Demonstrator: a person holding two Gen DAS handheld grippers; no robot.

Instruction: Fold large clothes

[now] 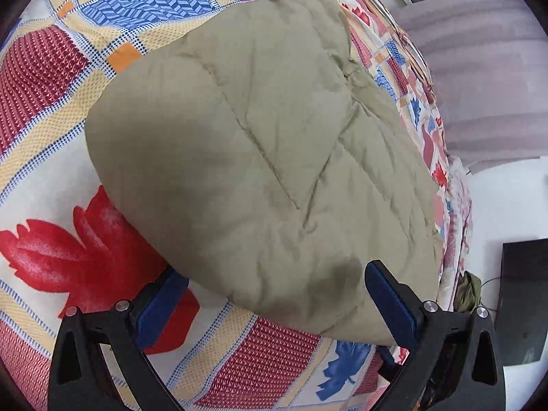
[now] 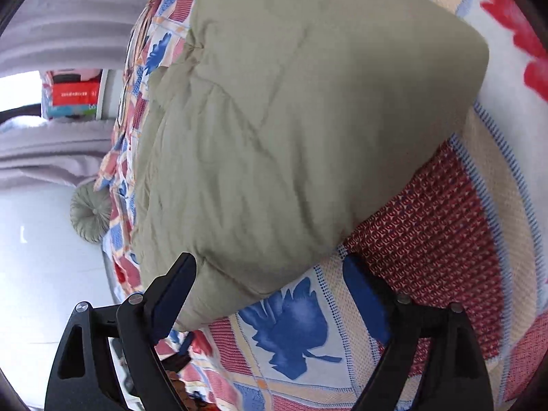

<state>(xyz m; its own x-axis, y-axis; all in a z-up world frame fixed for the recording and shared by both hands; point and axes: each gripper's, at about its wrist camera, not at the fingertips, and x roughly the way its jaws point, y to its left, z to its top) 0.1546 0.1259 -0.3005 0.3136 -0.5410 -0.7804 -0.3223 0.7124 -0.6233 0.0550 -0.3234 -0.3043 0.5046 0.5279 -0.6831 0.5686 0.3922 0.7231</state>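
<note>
Left wrist view: the left gripper (image 1: 274, 294) is spread wide, its right finger (image 1: 390, 304) hiding the hem of a khaki quilted jacket (image 1: 260, 144), folded into a puffy bundle on the patterned bed (image 1: 44, 78). The right gripper (image 2: 270, 284), also apart, hovers at its corner. A red box's (image 2: 75, 93) writing is unreadable.

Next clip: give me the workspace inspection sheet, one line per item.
Surface: bedspread, patterned red, blue and cream, covering a bed.
Job's things: padded khaki garment, folded into a bundle, lying on the bedspread.
Clutter: round cushion beside the bed.
Grippers: left gripper open, jaws either side of the bundle's near edge; right gripper open at its corner.
Cables: thin cable on the floor by a dark box.
Surroundings: pale floor, grey curtain.
</note>
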